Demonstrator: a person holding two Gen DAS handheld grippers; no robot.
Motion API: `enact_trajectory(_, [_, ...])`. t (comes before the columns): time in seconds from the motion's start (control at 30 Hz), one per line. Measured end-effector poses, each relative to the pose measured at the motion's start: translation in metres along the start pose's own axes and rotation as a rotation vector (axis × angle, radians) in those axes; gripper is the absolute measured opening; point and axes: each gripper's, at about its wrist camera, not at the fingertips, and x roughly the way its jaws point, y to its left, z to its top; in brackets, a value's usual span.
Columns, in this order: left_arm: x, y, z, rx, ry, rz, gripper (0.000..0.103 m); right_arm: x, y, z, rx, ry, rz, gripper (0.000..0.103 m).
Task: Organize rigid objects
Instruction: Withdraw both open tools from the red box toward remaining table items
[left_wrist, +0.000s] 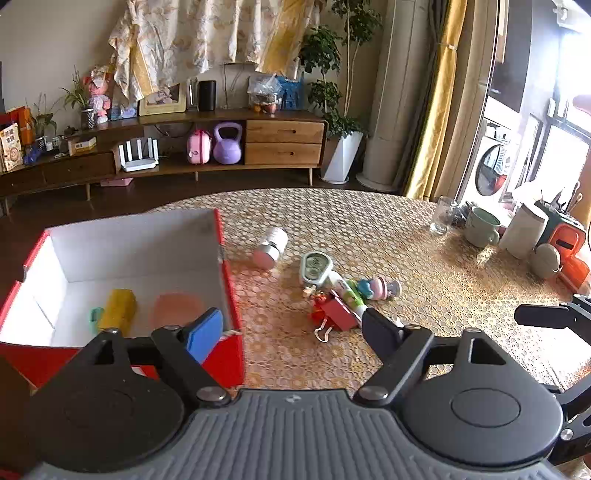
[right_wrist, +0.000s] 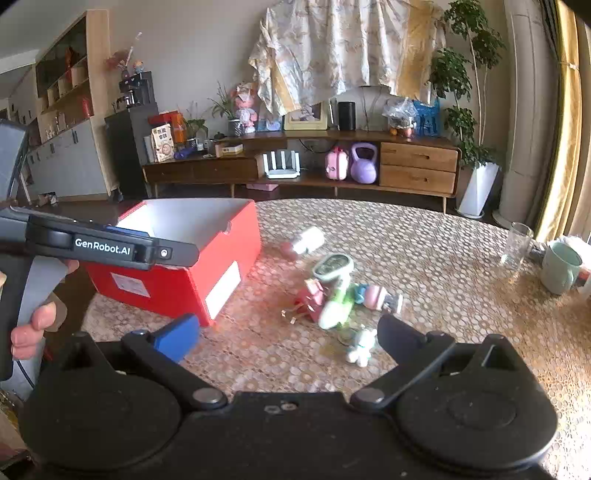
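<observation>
A red box (left_wrist: 233, 295) with a white inside stands on the table's left; a yellow block (left_wrist: 117, 308) and a pink disc (left_wrist: 177, 308) lie in it. A heap of small items lies to its right: a white jar (left_wrist: 271, 246), a green oval device (left_wrist: 316, 266), a red clip (left_wrist: 338, 313), a pastel toy (left_wrist: 375, 288). My left gripper (left_wrist: 291, 325) is open and empty, its left finger over the box's near right corner. My right gripper (right_wrist: 288, 332) is open and empty just short of the heap (right_wrist: 336, 291), with a small white figure (right_wrist: 362, 347) beside its right finger. The red box (right_wrist: 177, 284) is at the left there.
A glass (left_wrist: 443, 216), a green mug (left_wrist: 482, 227), a white jug (left_wrist: 522, 230) and an orange holder (left_wrist: 567, 243) stand at the table's right edge. The patterned cloth (left_wrist: 424, 280) covers the table. A hand (right_wrist: 33, 325) holds the left gripper's handle. A wooden sideboard (left_wrist: 284, 142) stands behind.
</observation>
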Motion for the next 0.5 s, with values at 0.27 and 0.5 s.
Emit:
enact_trajectory(0.27, [0.035,-0.018,-0.011,-0.026,0.037,-0.048,0.090,0.013,-0.015,-0.017,-0.042,0.035,0.007,0.102])
enact_trajectory(0.5, [0.063,-0.033,-0.019,-0.005,0.021,-0.018,0.100,0.039,-0.028,-0.026,-0.085,0.075,-0.001,0.099])
